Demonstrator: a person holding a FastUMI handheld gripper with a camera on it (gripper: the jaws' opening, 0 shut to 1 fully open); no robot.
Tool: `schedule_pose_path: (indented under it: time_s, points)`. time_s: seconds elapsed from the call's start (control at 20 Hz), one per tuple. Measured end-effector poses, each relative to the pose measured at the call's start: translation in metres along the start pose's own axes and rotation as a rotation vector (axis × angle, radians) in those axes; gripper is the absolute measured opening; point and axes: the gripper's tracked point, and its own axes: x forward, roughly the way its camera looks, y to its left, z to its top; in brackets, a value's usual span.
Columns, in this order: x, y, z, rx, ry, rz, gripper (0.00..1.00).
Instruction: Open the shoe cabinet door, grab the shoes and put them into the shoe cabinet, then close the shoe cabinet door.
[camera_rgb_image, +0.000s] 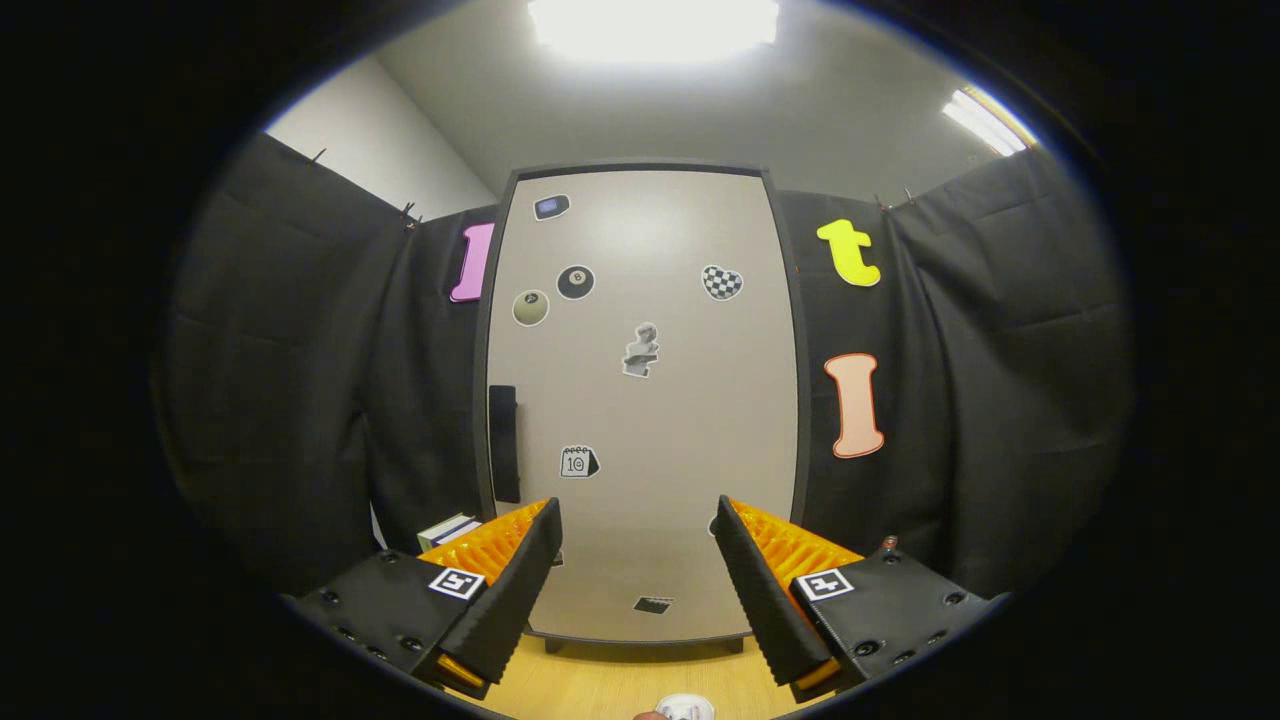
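Observation:
The shoe cabinet's door stands shut straight ahead, a tall beige panel in a dark frame with several stickers on it. A black handle runs along its left edge at mid height. My gripper is open, its two black-and-orange fingers spread wide some way short of the door with nothing between them. The left fingertip sits below and just right of the handle. A white rounded thing, perhaps a shoe, peeks up from the floor below the fingers.
Black cloth walls flank the cabinet on both sides. A small stack of flat things lies low at the cabinet's left, behind the left finger. The wooden floor shows under the cabinet's short legs.

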Motion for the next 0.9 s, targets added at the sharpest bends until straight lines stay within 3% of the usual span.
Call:
schedule_pose_path:
  time_s: [0.6, 0.9]
  points:
    - [0.079, 0.064, 0.043, 0.025, -0.016, 0.08, 0.97]
    - [0.123, 0.099, 0.035, 0.003, 0.015, 0.118, 0.97]
